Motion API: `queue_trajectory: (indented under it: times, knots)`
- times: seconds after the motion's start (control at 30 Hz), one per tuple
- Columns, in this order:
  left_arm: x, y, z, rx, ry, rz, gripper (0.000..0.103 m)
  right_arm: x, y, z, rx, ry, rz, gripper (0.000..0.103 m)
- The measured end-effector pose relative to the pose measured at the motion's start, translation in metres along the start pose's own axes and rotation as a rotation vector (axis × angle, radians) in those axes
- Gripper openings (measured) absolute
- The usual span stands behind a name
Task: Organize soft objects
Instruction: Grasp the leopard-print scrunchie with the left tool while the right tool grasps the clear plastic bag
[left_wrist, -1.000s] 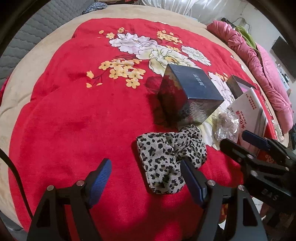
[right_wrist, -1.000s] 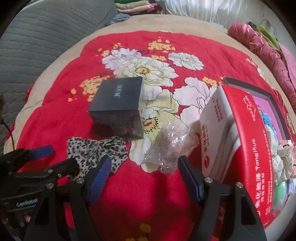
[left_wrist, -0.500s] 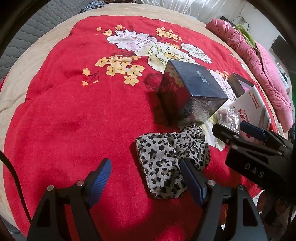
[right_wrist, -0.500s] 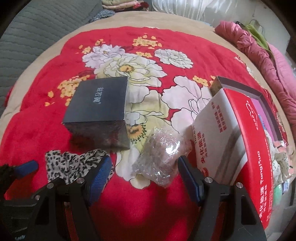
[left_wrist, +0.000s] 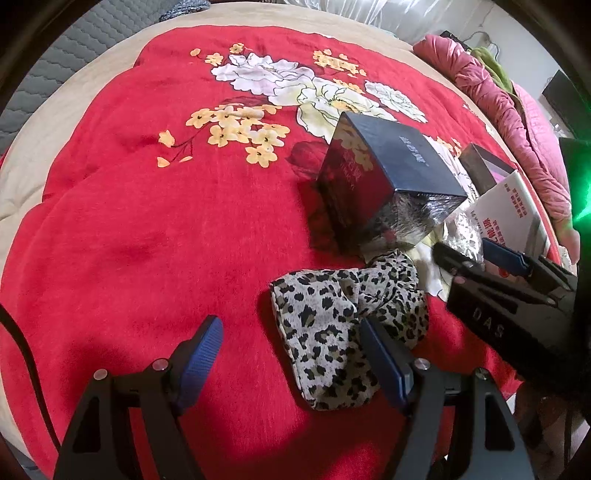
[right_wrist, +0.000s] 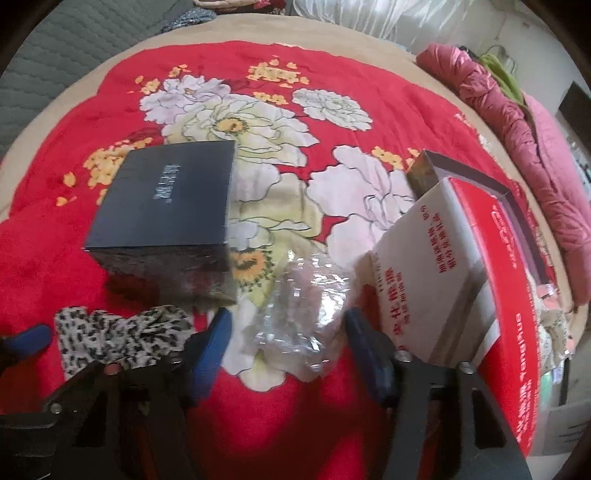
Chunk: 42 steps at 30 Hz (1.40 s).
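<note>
Scarf (left_wrist: 343, 325) lies before box (left_wrist: 384, 184), on blanket (left_wrist: 147, 240).

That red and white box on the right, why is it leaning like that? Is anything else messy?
The red and white box sits tilted, propped against the open dark tray behind it instead of lying flat. The crinkly clear plastic bag lies crumpled on the red flowered blanket, and the leopard-print cloth is bunched up. Nothing looks broken or spilled.

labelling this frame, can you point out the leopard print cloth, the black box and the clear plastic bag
leopard print cloth (left_wrist: 325, 332), left wrist view, on its flat middle part
black box (right_wrist: 166, 199), right wrist view, on its top face
clear plastic bag (right_wrist: 299, 325), right wrist view, on its crinkled middle
</note>
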<state>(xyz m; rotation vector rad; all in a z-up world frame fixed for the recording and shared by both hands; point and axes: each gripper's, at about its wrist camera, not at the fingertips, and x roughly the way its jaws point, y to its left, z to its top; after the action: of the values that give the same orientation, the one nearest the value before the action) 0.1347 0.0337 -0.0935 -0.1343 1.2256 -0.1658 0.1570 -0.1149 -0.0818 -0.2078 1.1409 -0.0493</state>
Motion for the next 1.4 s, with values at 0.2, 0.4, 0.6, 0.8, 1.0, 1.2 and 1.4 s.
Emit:
queue_trajectory:
  times: [0.2, 0.4, 0.6, 0.8, 1.0, 1.2, 1.4]
  knots:
    - [0.003, 0.000, 0.001, 0.001, 0.002, 0.003, 0.076, -0.009, -0.007, -0.003, 0.002, -0.031, 0.055, 0.051]
    - [0.004, -0.001, 0.003, 0.005, 0.000, 0.006, 0.076, -0.030, -0.007, -0.015, -0.028, -0.023, 0.200, 0.051]
    - [0.005, -0.004, 0.004, 0.012, -0.003, 0.005, 0.071, -0.035, -0.005, -0.039, -0.091, 0.012, 0.239, 0.051]
    - [0.008, -0.011, 0.007, 0.024, -0.001, -0.009, 0.056, -0.032, -0.004, -0.043, -0.096, 0.015, 0.246, 0.052]
    - [0.012, -0.014, 0.008, 0.027, -0.001, -0.020, 0.041, -0.029, -0.003, -0.042, -0.099, 0.010, 0.235, 0.052]
    - [0.013, -0.015, 0.009, 0.026, -0.004, -0.016, 0.024, -0.029, -0.005, -0.042, -0.096, -0.001, 0.239, 0.053]
    - [0.004, -0.017, 0.008, 0.025, -0.022, -0.027, 0.015, -0.031, -0.007, -0.041, -0.084, -0.008, 0.252, 0.053]
